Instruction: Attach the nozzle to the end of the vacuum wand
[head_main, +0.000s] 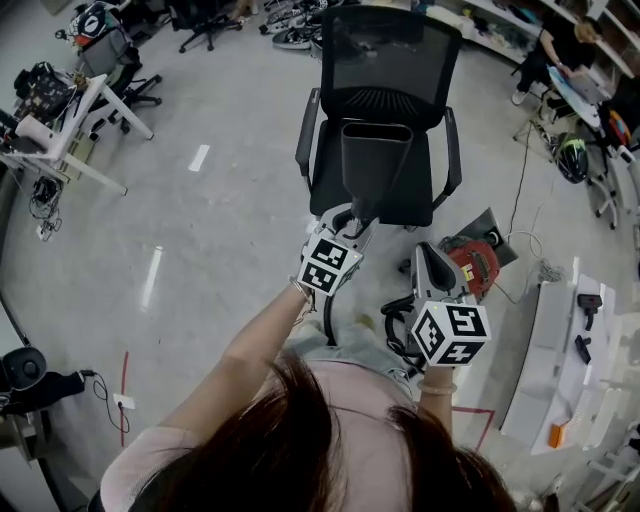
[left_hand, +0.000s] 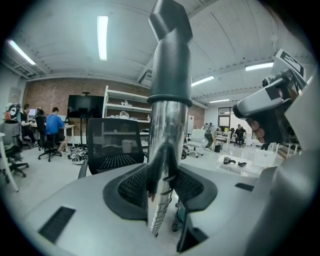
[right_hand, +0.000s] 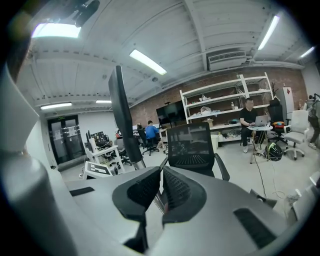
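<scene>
- Looking down, the head view shows the left gripper (head_main: 350, 222) holding the nozzle (head_main: 376, 165) up before a chair (head_main: 385, 110). The right gripper (head_main: 432, 262) hangs just beside it, near a red vacuum (head_main: 476, 264) on the floor.
- Left gripper view: fingers clamped on the chrome wand (left_hand: 167, 145), with the nozzle sitting on its top end.
- Right gripper view: fingers together, gripping nothing. Wand and nozzle stand to their left.

A lab-like open office: brick back wall (left_hand: 47, 95), white shelving (right_hand: 222, 97), work desks (head_main: 75, 125), a mesh office chair (head_main: 385, 100).
</scene>
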